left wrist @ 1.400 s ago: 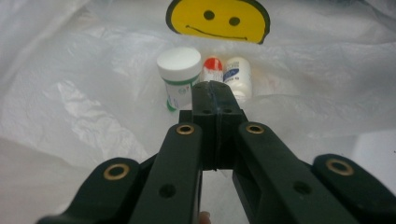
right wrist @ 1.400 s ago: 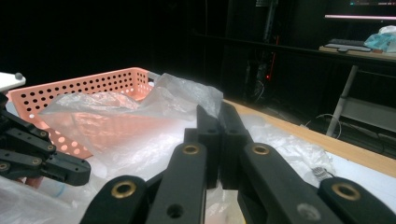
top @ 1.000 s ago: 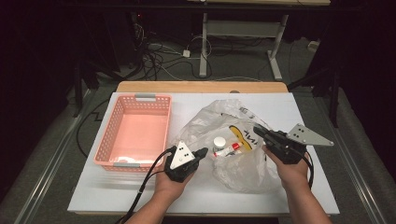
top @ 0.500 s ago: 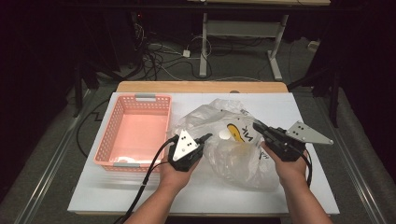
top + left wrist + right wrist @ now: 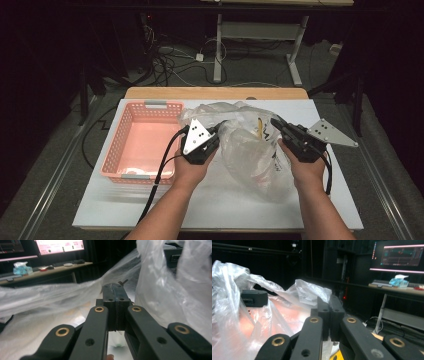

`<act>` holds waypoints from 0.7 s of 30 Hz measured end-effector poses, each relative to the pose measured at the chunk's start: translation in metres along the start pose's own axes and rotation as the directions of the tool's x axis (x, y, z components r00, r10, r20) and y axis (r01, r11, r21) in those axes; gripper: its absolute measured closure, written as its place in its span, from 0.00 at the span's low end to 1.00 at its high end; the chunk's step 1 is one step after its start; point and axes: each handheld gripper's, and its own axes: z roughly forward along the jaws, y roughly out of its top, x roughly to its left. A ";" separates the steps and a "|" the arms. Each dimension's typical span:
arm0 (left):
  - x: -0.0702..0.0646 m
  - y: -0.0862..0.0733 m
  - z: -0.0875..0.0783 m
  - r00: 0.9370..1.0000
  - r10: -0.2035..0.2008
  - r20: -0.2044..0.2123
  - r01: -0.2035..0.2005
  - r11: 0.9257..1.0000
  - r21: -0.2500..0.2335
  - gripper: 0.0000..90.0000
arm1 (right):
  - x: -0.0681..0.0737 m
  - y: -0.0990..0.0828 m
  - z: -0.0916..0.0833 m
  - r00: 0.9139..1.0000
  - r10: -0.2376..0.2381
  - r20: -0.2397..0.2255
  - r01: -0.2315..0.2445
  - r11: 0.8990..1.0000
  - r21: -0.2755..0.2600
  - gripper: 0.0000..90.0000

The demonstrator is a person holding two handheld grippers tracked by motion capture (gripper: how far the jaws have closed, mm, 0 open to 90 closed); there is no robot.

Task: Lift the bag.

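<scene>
At the left of the white desk point(image 5: 125, 210) sits the salmon-pink perforated plastic basket point(image 5: 135, 145). Just right of it our left claw point(image 5: 216, 134) is clamped on one edge of the crinkled clear plastic bag point(image 5: 250, 155), which hangs between our hands above the desk with something yellow inside. Our right claw point(image 5: 278, 124) pinches the opposite edge. We should lift both sides evenly and keep the mouth taut, so the film does not slip or tear.

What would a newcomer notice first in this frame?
The crumpled clear plastic bag at the table's middle, pinched at its two sides by the left gripper and right gripper, both shut on the film. Next, the empty pink basket on the left of the white table.
</scene>
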 end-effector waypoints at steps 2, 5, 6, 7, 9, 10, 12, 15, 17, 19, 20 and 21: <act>0.003 0.008 0.001 1.000 0.004 -0.003 -0.004 1.000 -0.016 0.98 | 0.001 0.005 0.002 1.000 0.000 0.008 0.000 1.000 -0.014 1.00; 0.007 0.026 0.004 1.000 0.026 -0.010 -0.027 0.999 -0.037 0.98 | -0.001 0.015 0.005 1.000 -0.012 0.021 0.013 0.999 -0.034 1.00; 0.008 0.030 0.005 0.999 0.032 -0.013 -0.033 0.999 -0.039 0.98 | -0.002 0.019 0.005 1.000 -0.007 0.026 0.008 0.999 -0.038 1.00; 0.009 0.036 0.007 0.999 0.037 -0.017 -0.038 0.998 -0.046 0.98 | -0.003 0.022 0.006 0.999 -0.005 0.032 0.006 0.999 -0.047 1.00; 0.012 0.047 0.009 0.998 0.050 -0.025 -0.051 0.997 -0.055 0.98 | -0.008 0.030 0.006 0.999 -0.011 0.044 0.014 0.998 -0.062 1.00; 0.013 0.054 0.012 0.998 0.056 -0.029 -0.058 0.996 -0.063 0.98 | -0.010 0.034 0.007 0.999 -0.004 0.053 0.008 0.997 -0.072 1.00; 0.015 0.064 0.015 0.997 0.065 -0.034 -0.068 0.995 -0.069 0.98 | -0.016 0.043 0.007 0.998 0.007 0.067 -0.001 0.996 -0.087 1.00; 0.019 0.079 0.021 0.996 0.079 -0.043 -0.082 0.994 -0.073 0.98 | -0.024 0.057 0.006 0.996 0.009 0.093 0.001 0.994 -0.107 1.00; 0.020 0.088 0.024 0.995 0.086 -0.046 -0.090 0.993 -0.081 0.98 | -0.029 0.066 0.005 0.994 0.013 0.109 0.001 0.992 -0.123 1.00; 0.020 0.096 0.027 0.995 0.087 -0.048 -0.092 0.991 -0.093 0.98 | -0.034 0.075 0.004 0.992 0.014 0.124 0.004 0.990 -0.141 1.00; 0.021 0.100 0.028 0.995 0.086 -0.050 -0.091 0.991 -0.099 0.98 | -0.036 0.080 0.002 0.991 0.016 0.131 0.004 0.988 -0.152 1.00; 0.021 0.102 0.029 0.995 0.085 -0.050 -0.090 0.991 -0.102 0.98 | -0.038 0.084 0.001 0.990 0.024 0.136 -0.001 0.986 -0.166 1.00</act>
